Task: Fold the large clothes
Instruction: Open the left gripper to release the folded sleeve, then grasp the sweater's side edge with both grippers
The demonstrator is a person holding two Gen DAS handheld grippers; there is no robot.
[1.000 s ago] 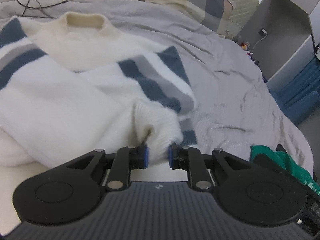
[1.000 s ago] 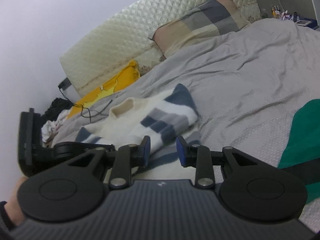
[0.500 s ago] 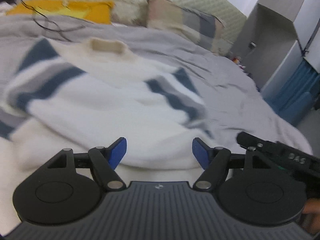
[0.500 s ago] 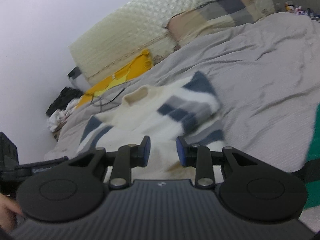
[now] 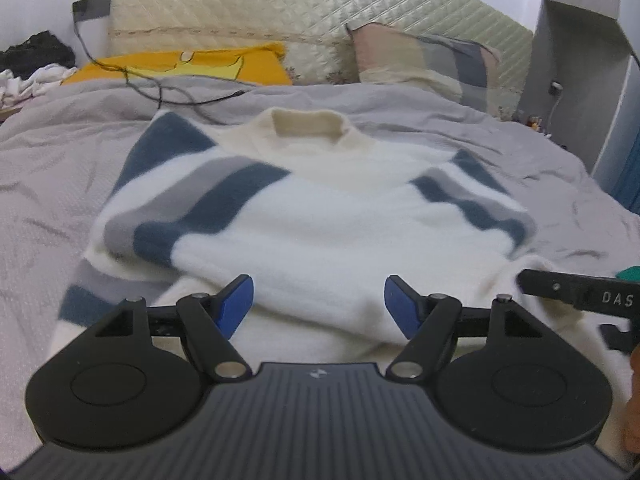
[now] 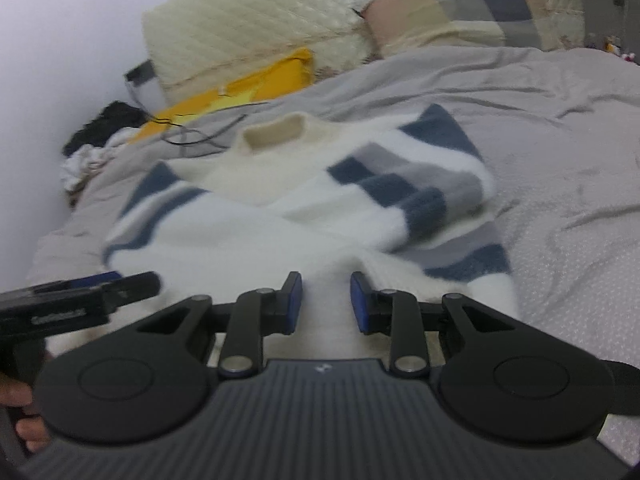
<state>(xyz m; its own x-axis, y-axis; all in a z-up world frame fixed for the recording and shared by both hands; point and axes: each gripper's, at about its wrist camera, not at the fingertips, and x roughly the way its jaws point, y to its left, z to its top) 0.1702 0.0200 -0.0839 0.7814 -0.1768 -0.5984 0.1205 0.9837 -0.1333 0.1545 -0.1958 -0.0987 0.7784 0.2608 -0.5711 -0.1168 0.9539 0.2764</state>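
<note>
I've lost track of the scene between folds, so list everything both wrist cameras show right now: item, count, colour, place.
sweater: one, white with blue and grey stripes, sleeves folded in, middle of the bed.
bedspread: one, grey, under the sweater.
headboard: one, cream, quilted, far end of the bed.
yellow pillow: one, far left, at the headboard.
patchwork pillow: one, pink, grey and cream, far right.
cable: one, black, between the yellow pillow and the sweater's collar.
clothes pile: black and white, off the bed's far left corner.
green fabric: a scrap, right edge.
left gripper: open over the sweater's near edge.
right gripper: has just narrowed; sweater fabric between the pads, contact unclear.
</note>
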